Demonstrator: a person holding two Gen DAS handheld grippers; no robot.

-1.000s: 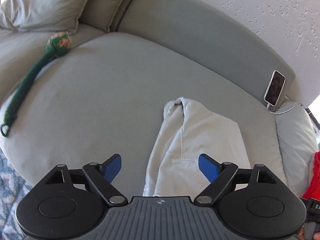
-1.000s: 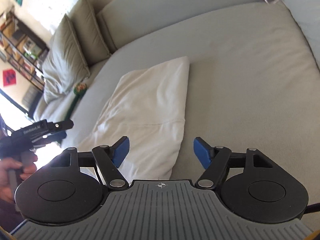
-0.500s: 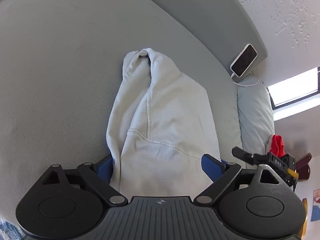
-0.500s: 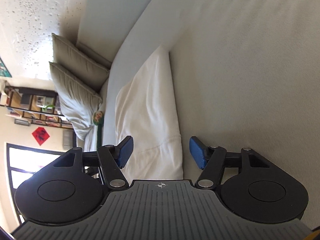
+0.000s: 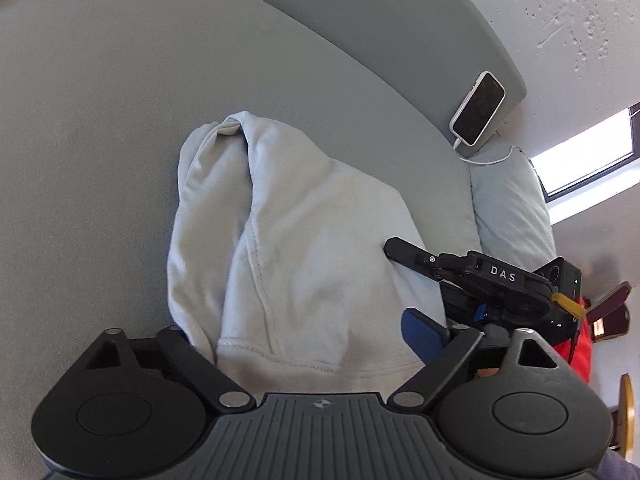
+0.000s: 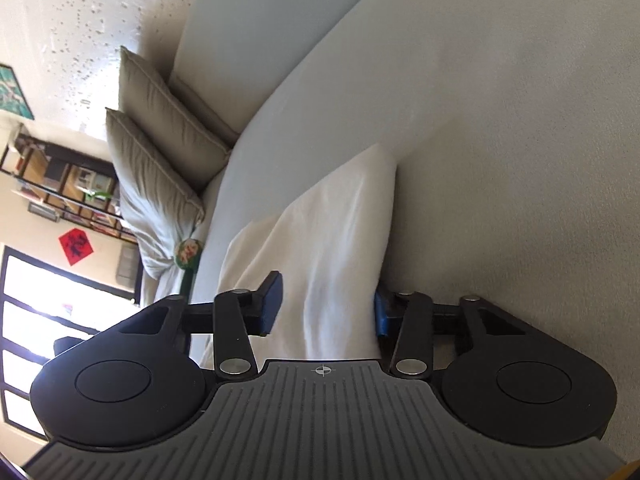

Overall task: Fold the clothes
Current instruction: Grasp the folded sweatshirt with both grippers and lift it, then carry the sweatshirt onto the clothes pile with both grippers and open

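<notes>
A cream hoodie [image 5: 288, 240] lies partly folded on the grey sofa seat [image 5: 100, 128]; it also shows in the right wrist view [image 6: 332, 248]. My left gripper [image 5: 304, 336] is open, its jaws astride the hoodie's near hem, the left finger hidden by cloth. My right gripper [image 6: 324, 308] is open with the hoodie's near edge between its blue pads [image 6: 272, 304]. The right gripper also shows in the left wrist view [image 5: 480, 280], at the hoodie's right edge.
A phone [image 5: 478, 108] on a white cable leans on the sofa back. A pale cushion [image 5: 512, 200] lies at the right end. Two beige pillows [image 6: 160, 152] and a green toy [image 6: 188, 252] lie at the far end.
Both grippers have moved down and forward onto the hoodie's near edge. The right gripper has come further into the left wrist view. Both stay open.
</notes>
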